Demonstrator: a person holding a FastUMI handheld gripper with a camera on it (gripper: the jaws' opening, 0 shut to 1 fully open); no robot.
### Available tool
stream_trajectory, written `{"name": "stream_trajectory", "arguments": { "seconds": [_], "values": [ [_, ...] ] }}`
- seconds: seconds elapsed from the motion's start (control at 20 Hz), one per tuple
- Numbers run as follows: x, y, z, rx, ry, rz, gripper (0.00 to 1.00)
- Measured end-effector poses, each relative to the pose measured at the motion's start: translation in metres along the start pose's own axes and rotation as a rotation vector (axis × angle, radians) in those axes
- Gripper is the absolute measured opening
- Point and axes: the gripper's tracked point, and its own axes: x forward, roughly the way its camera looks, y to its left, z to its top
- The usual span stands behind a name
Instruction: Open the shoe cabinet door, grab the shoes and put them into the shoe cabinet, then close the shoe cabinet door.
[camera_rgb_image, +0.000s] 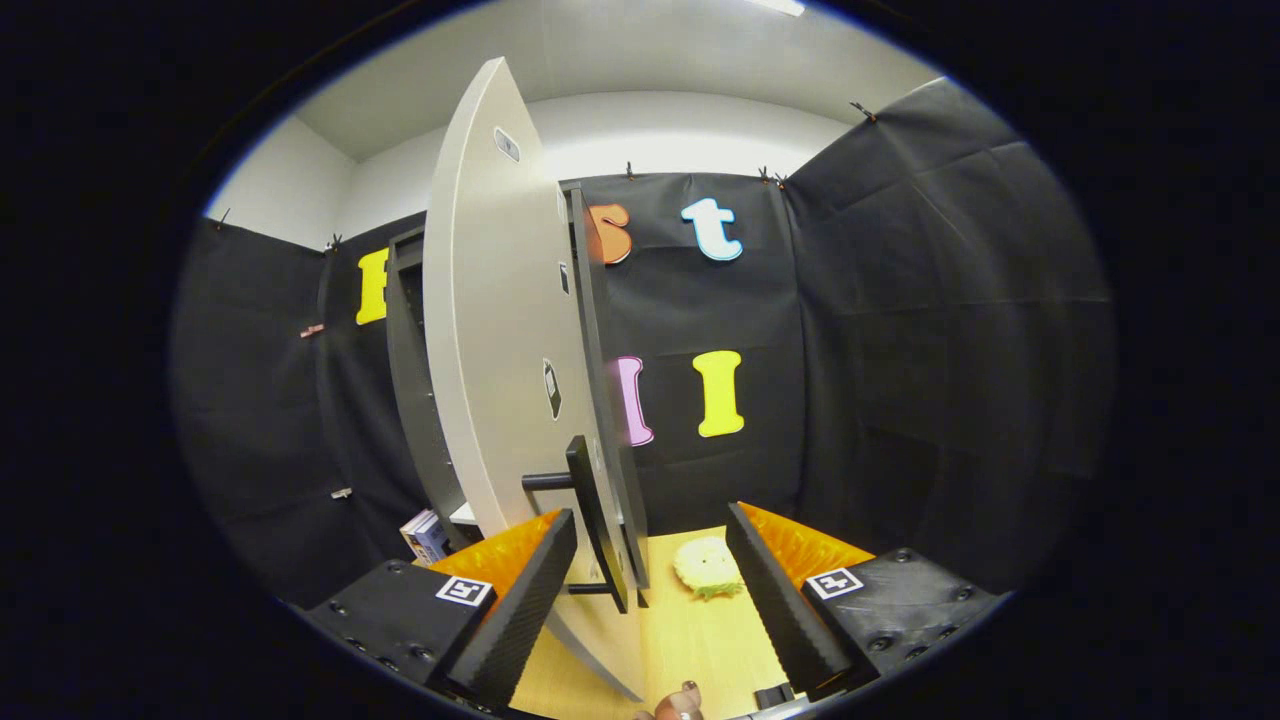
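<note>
The shoe cabinet door (500, 330) is a tall pale panel standing partly open, edge-on toward me. Its dark bar handle (597, 520) juts out on two posts and sits between my fingers, nearer the left one. My gripper (650, 580) is open, with neither finger pressing on the handle. Behind the door stands the dark cabinet frame (405, 370). A fluffy pale-yellow slipper (708, 568) lies on the wooden floor just beyond the fingers, to the right of the door.
A small box (426, 535) sits low by the cabinet's base, left of the door. A person's fingertips (680, 702) show at the near edge below the gripper. Black cloth walls close in on the back and right.
</note>
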Motion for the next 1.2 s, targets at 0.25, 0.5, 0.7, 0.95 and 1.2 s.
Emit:
{"name": "stream_trajectory", "arguments": {
  "seconds": [0.25, 0.5, 0.7, 0.95, 1.2],
  "values": [
    [0.006, 0.033, -0.009, 0.038, 0.009, 0.039, 0.98],
    [0.021, 0.093, -0.019, 0.030, 0.008, 0.073, 0.98],
    [0.036, 0.134, -0.031, 0.062, 0.015, 0.070, 0.98],
    [0.060, 0.192, -0.045, 0.066, 0.015, 0.086, 0.98],
    [0.090, 0.256, -0.067, 0.037, 0.041, 0.143, 0.98]
  ]
}}
